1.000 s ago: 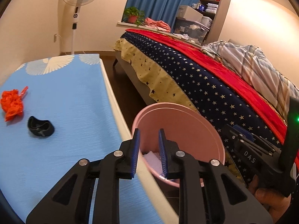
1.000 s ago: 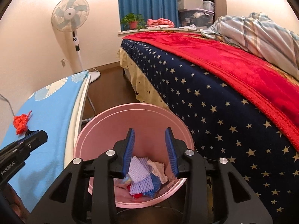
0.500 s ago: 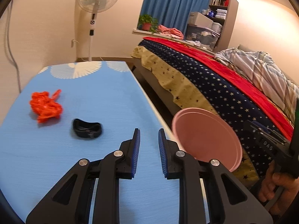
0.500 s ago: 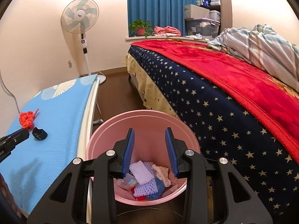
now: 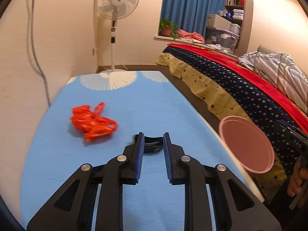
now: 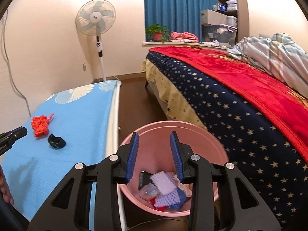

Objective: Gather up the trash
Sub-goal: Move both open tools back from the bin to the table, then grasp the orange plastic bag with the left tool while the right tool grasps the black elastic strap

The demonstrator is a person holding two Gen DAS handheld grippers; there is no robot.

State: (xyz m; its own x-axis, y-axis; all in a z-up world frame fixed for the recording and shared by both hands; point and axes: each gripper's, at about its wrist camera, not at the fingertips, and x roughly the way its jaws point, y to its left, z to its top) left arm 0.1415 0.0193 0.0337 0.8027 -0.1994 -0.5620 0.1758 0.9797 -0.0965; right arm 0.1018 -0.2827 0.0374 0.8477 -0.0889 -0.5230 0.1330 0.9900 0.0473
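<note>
My right hand-held gripper (image 6: 154,155) hung over the pink bucket (image 6: 217,146), its jaws partly apart with nothing between them. I took the bucket as my landmark. Inside it, at the bottom, lay a heap of trash (image 6: 165,190): white and blue foam netting, some crumpled scraps, a bit of clear wrapping and something red. By the look of that heap, a good share of the collecting was done.

To the left of the bucket stood the blue surface (image 5: 134,107), its edge just beside the bucket's rim. My left hand-held gripper (image 5: 153,148) was over that surface, jaws narrowly parted and empty, pointed down at the black strap (image 5: 151,144), which showed just past the fingertips and in line with the gap. The pads were not on it, so I judged it not yet picked up.

Farther from the bucket, up the surface and to the left of the strap, lay the orange netting (image 5: 92,121), bunched and untouched.

So, as far as I could see, two pieces were left: the strap, which I judged to be the one in hand, and then the netting. Both would need carrying to the bucket. I saw no other trash on the surface.
</note>
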